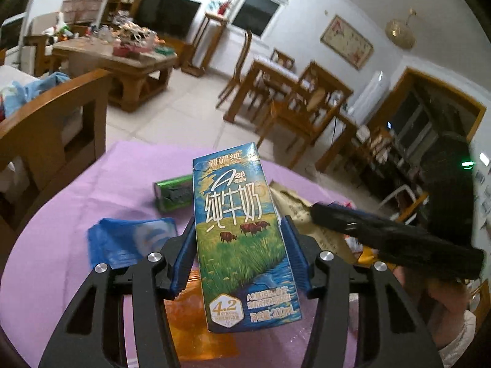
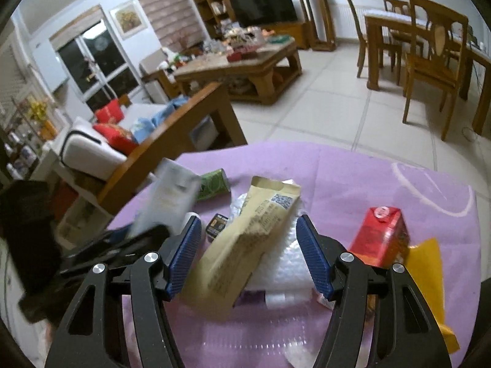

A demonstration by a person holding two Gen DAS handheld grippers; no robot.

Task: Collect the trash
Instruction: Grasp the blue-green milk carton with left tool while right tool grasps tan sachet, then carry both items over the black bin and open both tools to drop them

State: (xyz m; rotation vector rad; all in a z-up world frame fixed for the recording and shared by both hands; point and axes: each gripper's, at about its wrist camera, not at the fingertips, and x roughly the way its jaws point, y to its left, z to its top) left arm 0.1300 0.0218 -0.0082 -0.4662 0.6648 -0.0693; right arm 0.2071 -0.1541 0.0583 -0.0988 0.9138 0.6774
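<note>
at the purple surface (image 1: 92, 184) edge, left gripper (image 1: 241, 254) clamps upright blue milk carton (image 1: 242, 233); right gripper (image 2: 248, 254) jaws apart around tan packet (image 2: 245, 242).

Surface: your table (image 2: 353, 178) wears a purple cloth with a white line at its right edge.
Back left: a green pack (image 2: 214, 184) lies there.
Centre: a white bubble-wrap sheet (image 2: 282, 260) rests on the cloth, a small dark box (image 2: 217, 224) just beside it.
Right: a red carton (image 2: 382, 236) sits on the cloth, a yellow wrapper (image 2: 429, 279) next to it.
Left wrist view, lower left: a blue wrapper (image 1: 129, 239) lies flat, with an orange wrapper (image 1: 196, 322) near the bottom.
</note>
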